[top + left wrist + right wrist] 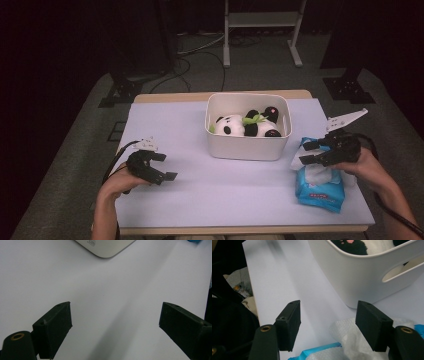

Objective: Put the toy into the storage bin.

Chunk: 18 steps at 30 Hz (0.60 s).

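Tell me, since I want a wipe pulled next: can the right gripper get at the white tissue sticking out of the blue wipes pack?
Probably yes. The right gripper hangs just above the blue wipes pack, jaws open, with the white tissue rising beside one jaw. Nothing lies between them; the white plastic bin stands off to one side.

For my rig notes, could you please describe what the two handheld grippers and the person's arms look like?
Both are black two-jaw tools. The left gripper has blocky, flat-faced jaws with small screw holes, a brass-ringed hole beside one, a small pale plate on top and a dark cable trailing back. The right gripper matches it, with a grey three-cornered plate on top and its own cable. The forearms are bare, with no sleeves showing.
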Each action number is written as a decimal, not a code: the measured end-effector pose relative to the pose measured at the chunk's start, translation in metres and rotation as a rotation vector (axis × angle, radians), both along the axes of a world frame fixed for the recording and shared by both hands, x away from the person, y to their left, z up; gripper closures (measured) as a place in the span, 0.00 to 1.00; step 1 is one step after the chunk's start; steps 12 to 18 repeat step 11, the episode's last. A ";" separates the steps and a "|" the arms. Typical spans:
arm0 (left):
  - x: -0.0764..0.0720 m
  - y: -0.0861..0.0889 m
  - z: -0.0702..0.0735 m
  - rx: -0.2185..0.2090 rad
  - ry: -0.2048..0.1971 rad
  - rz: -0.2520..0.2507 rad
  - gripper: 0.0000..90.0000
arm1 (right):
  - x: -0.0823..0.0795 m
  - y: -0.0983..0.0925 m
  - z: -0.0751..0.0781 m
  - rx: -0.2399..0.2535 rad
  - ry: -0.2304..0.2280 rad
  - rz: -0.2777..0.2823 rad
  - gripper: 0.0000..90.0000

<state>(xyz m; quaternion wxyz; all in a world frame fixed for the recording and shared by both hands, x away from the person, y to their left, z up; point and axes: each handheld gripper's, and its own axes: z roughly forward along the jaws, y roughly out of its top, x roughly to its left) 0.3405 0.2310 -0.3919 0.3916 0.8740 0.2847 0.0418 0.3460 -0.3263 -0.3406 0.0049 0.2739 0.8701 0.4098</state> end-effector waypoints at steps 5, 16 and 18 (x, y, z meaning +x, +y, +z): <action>0.000 -0.001 0.000 0.001 0.003 0.000 0.11 | -0.004 0.001 -0.004 0.002 0.002 0.002 0.39; 0.000 -0.001 0.000 0.003 0.002 -0.003 0.11 | -0.008 0.001 -0.009 0.000 0.010 0.006 0.39; 0.000 -0.001 0.000 0.003 0.002 -0.003 0.11 | -0.008 0.001 -0.009 0.000 0.010 0.006 0.39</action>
